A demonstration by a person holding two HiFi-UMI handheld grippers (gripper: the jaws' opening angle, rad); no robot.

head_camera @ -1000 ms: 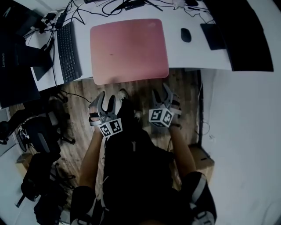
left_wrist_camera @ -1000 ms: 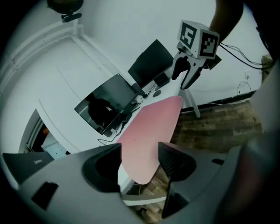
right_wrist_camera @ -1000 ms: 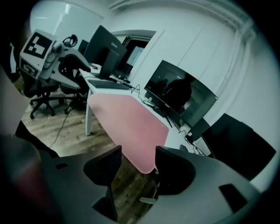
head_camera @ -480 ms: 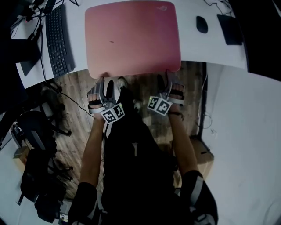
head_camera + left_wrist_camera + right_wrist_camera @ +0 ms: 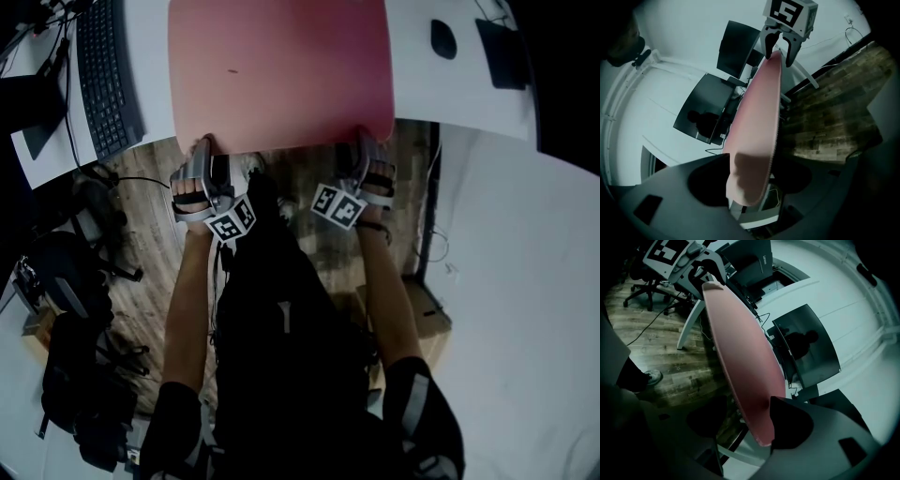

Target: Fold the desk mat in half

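Observation:
The pink desk mat [image 5: 281,66] lies flat on the white desk [image 5: 155,56], its near edge hanging a little over the desk's front. My left gripper [image 5: 200,153] is at the mat's near left corner [image 5: 746,183], and my right gripper [image 5: 362,148] is at the near right corner [image 5: 759,427]. Both sets of jaws have just been opening and now stand wide. Each straddles a corner of the mat, one jaw above and one below, with a visible gap on one side. In each gripper view the other gripper shows at the far end of the mat's edge.
A black keyboard [image 5: 98,80] lies left of the mat. A mouse [image 5: 442,37] and a dark flat item [image 5: 502,52] are to its right. Dark monitors [image 5: 705,112] stand at the desk's back. Office chairs [image 5: 66,281] stand on the wooden floor at my left.
Both grippers have moved forward from in front of the desk to the mat's near edge. Each now has a corner of the mat between its jaws.

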